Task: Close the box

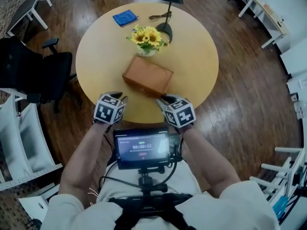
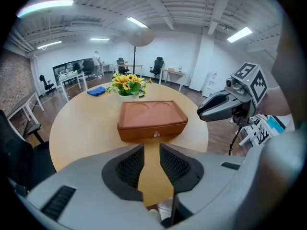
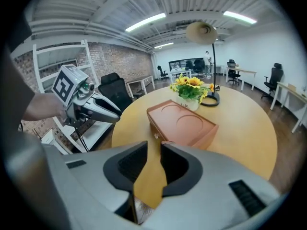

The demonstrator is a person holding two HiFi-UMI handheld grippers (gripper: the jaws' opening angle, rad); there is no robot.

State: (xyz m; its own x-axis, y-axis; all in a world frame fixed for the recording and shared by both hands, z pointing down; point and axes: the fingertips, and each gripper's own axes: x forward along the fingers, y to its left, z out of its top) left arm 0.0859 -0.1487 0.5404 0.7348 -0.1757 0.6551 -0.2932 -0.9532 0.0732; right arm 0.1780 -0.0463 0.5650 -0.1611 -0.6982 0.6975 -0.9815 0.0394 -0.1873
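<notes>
A brown wooden box (image 1: 147, 75) lies on the round wooden table (image 1: 96, 56) with its lid down; two round recesses mark the lid (image 2: 148, 111), and a small knob shows on its front side (image 3: 156, 136). My left gripper (image 1: 117, 97) hovers at the table's near edge, left of the box and apart from it. Its jaws stand slightly apart with only the table top visible between them (image 2: 151, 150). My right gripper (image 1: 165, 98) hovers at the near edge by the box's near right corner, open and empty (image 3: 153, 147).
A vase of sunflowers (image 1: 147, 40) stands just behind the box, a black desk lamp (image 1: 168, 4) farther back, and a blue cloth (image 1: 124, 17) at the far left. A black office chair (image 1: 33, 75) and a white rack (image 1: 19, 143) stand left of the table.
</notes>
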